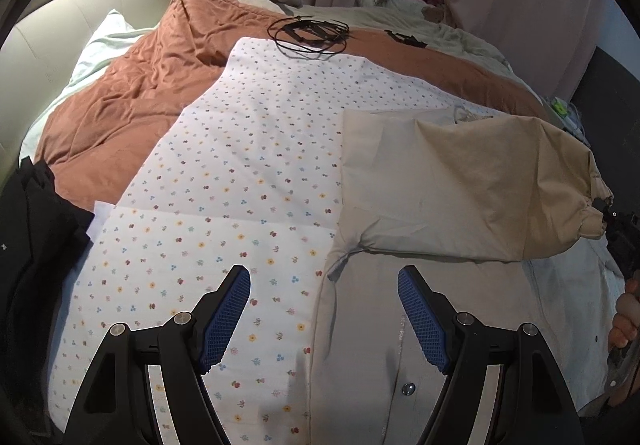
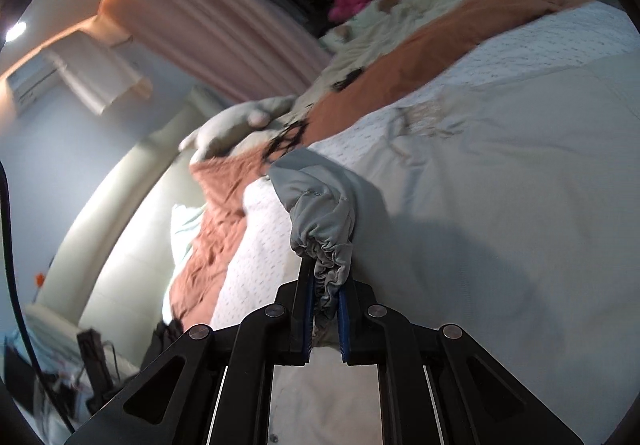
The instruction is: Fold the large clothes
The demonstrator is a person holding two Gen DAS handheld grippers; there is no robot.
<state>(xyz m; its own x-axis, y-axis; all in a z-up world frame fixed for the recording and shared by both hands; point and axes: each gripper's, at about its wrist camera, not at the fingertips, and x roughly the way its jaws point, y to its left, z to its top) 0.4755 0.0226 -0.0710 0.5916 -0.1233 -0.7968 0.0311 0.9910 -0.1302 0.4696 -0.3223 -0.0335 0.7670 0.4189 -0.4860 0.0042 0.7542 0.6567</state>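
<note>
Item: beige jacket (image 1: pixel 400 325), spread on the flowered sheet (image 1: pixel 224 181) of the bed, near right.
Right tongs (image 2: pixel 325 319): closed on the gathered cuff (image 2: pixel 326 251), sleeve (image 1: pixel 472 185) lifted across the jacket.
Left tongs (image 1: pixel 324 319): wide apart, empty, above the jacket's left edge.
Risk: thin bunched cuff may slip out; unpinned body may drag, wrinkling the fold.

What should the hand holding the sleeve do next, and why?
Probably the right gripper should carry the cuff further across the jacket and lay it down flat. It is shut on the elastic cuff, and the sleeve hangs lifted over the jacket's body, not yet resting. The left gripper is open and holds nothing.
</note>
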